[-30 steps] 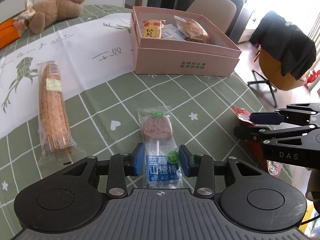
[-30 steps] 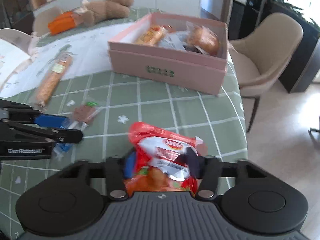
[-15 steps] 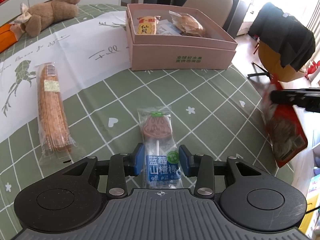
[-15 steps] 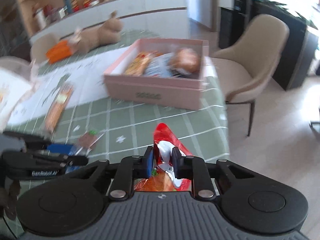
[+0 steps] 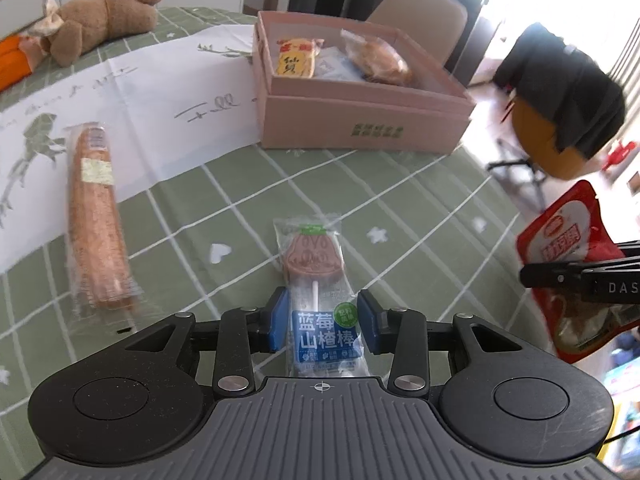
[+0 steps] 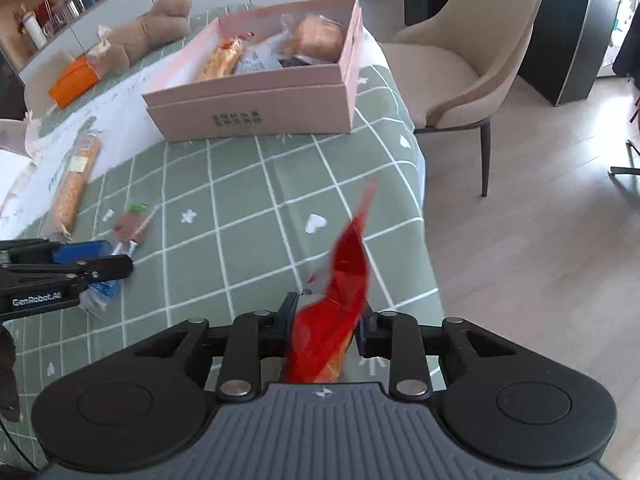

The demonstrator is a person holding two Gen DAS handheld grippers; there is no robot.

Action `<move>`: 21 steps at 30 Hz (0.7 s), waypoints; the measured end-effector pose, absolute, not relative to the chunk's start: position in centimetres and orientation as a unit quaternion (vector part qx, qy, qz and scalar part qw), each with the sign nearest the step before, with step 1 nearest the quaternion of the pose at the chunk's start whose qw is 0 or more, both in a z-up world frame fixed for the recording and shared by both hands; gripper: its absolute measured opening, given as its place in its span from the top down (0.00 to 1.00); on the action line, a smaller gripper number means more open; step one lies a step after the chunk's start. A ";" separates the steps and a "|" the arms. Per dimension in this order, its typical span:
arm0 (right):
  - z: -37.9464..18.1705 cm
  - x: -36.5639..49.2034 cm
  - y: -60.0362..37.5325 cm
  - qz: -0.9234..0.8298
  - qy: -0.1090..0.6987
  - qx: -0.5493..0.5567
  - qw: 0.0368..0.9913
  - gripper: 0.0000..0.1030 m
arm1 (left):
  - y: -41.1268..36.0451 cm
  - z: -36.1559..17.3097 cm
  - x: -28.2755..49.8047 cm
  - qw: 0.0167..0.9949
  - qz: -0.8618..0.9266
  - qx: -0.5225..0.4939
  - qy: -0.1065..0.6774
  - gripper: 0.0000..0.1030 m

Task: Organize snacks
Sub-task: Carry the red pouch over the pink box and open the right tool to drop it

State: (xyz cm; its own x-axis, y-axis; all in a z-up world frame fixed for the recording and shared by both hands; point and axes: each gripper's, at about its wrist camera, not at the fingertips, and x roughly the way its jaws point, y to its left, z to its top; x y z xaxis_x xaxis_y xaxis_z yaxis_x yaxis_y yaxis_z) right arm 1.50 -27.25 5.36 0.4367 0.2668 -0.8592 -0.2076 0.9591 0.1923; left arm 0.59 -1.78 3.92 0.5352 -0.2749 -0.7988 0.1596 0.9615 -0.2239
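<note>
The red snack pouch (image 6: 340,300) is off the worktop (image 6: 248,200), pinched edge-on in the right hand-held gripper (image 6: 326,330), long axis pointing up and ahead toward the pink box (image 6: 256,112), which sits straight ahead (slightly left). The left hand-held gripper (image 5: 322,322) is spread around the hawthorn lollipop (image 5: 320,280), pads not visibly squeezing; it lies flat, lengthwise toward the box too.

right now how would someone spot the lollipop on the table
Find the pink box on the green checked tablecloth. In front of it lies the lollipop, between the left gripper fingers: clear wrapper, blue label, white stick, unlike the long biscuit pack beside it.
</note>
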 end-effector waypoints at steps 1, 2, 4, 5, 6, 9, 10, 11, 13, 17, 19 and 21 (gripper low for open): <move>6.1 1.4 -27.2 0.147 0.503 0.035 0.851 0.76 | -1.7 4.3 0.5 0.878 -0.129 -0.070 0.455 0.62; 7.0 1.3 -27.2 0.150 0.493 0.039 0.856 0.76 | -1.6 4.9 0.6 0.883 -0.135 -0.078 0.442 0.62; 9.5 1.6 -27.2 0.157 0.466 0.052 0.869 0.76 | -1.4 7.0 1.1 0.895 -0.151 -0.100 0.408 0.94; 11.0 2.0 -27.2 0.164 0.451 0.060 0.875 0.76 | -1.4 8.4 1.6 0.902 -0.159 -0.107 0.388 0.92; 12.9 2.8 -27.1 0.175 0.432 0.068 0.882 0.77 | -1.3 10.5 2.3 0.912 -0.166 -0.113 0.356 0.92; 18.3 5.8 -26.3 0.199 0.377 0.082 0.901 0.76 | -1.2 15.8 5.0 0.937 -0.179 -0.104 0.282 0.91; 19.6 7.2 -26.0 0.207 0.365 0.088 0.903 0.76 | -1.3 17.4 6.4 0.941 -0.184 -0.103 0.266 0.90; 20.7 8.8 -25.6 0.214 0.352 0.096 0.906 0.76 | -1.1 18.6 7.8 0.941 -0.192 -0.107 0.256 0.88; 22.0 12.5 -24.9 0.217 0.331 0.125 0.910 0.75 | -0.3 19.7 10.7 0.936 -0.202 -0.126 0.259 0.83; 18.3 20.6 -24.6 0.177 0.392 0.159 0.889 0.16 | 2.4 17.7 12.1 0.928 -0.142 -0.150 0.311 0.81; 14.8 22.0 -24.7 0.119 0.428 0.120 0.888 0.22 | 3.4 15.2 11.2 0.924 -0.118 -0.133 0.338 0.81; 12.0 21.2 -25.4 0.109 0.449 0.112 0.880 0.28 | 4.8 12.4 10.0 0.924 -0.066 -0.115 0.359 0.81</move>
